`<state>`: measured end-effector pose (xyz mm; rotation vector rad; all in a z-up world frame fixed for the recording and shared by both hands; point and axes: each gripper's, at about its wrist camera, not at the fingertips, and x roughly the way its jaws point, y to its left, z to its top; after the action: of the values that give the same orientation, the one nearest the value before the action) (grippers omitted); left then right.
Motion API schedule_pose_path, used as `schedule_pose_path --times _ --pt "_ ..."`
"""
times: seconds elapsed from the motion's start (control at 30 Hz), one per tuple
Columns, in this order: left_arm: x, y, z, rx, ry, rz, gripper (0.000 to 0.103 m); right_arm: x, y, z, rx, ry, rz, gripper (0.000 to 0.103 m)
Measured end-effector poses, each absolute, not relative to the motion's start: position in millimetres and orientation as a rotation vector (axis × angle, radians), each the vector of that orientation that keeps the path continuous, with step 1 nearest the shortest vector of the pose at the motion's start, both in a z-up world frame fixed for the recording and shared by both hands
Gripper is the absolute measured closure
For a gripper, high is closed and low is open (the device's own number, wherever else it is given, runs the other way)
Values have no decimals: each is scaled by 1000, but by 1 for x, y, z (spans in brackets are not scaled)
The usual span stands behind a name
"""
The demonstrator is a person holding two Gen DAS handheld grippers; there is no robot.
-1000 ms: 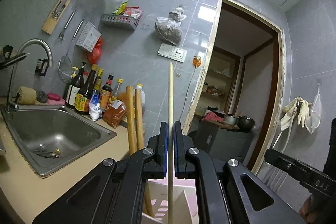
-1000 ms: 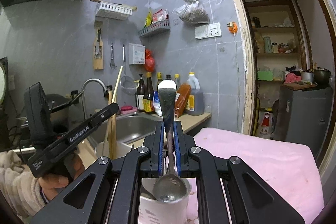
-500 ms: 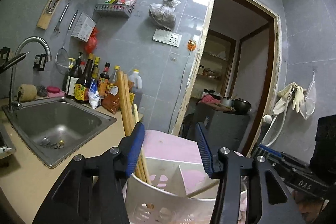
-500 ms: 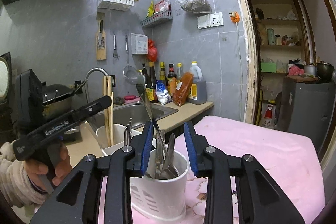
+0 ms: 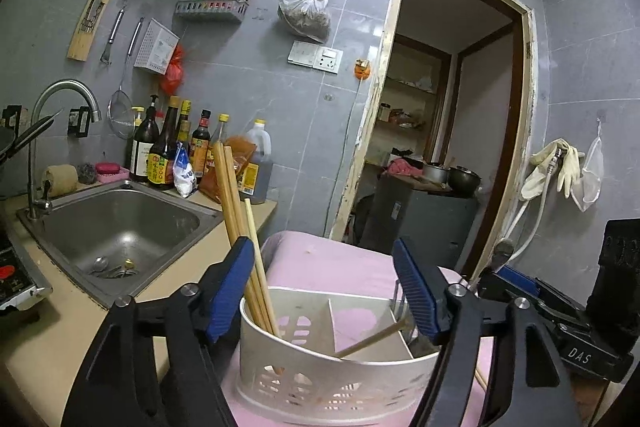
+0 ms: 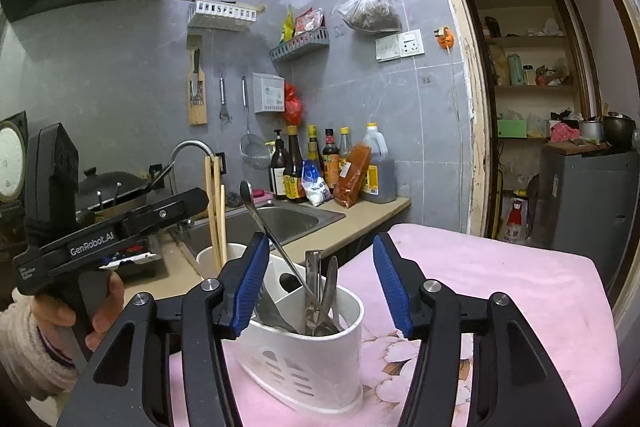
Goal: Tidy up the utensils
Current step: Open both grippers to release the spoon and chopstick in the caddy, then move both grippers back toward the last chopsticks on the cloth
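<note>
Left view: my left claw [image 5: 324, 291] gapes empty over the holder [image 5: 332, 367]; chopsticks [image 5: 240, 227] lean by its left pad, one slants inside. Right view: my right claw [image 6: 320, 279] is spread empty; spoon [image 6: 276, 239] tilts against its left pad. Withdrawing carelessly could snag them and tip the holder.

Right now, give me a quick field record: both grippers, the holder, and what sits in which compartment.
left gripper: open, empty
right gripper: open, empty
utensil holder: white, upright on pink cloth
chopsticks: standing in one end compartment; one lies slanted across the middle
metal utensils: in the opposite end compartment
spoon: leaning, bowl up
</note>
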<state>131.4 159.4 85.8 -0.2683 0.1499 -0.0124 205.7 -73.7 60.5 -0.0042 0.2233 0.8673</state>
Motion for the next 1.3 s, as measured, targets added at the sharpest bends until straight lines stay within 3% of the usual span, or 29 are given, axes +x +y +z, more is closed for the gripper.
schedule_pose_path --times 0.1,0.23,0.53,1.0,1.3 --pt "129 160 87 -279 152 -17 29 203 -80 63 27 204 882 31" --pt "128 159 90 -274 160 -17 28 195 -87 69 49 159 888 27" --pt "112 149 96 -259 144 -51 19 181 -111 86 100 79 835 0" --pt "80 110 86 -210 130 -110 10 165 -176 82 61 116 632 0" --pt "80 62 59 -99 335 -208 10 158 -222 57 -33 298 490 0"
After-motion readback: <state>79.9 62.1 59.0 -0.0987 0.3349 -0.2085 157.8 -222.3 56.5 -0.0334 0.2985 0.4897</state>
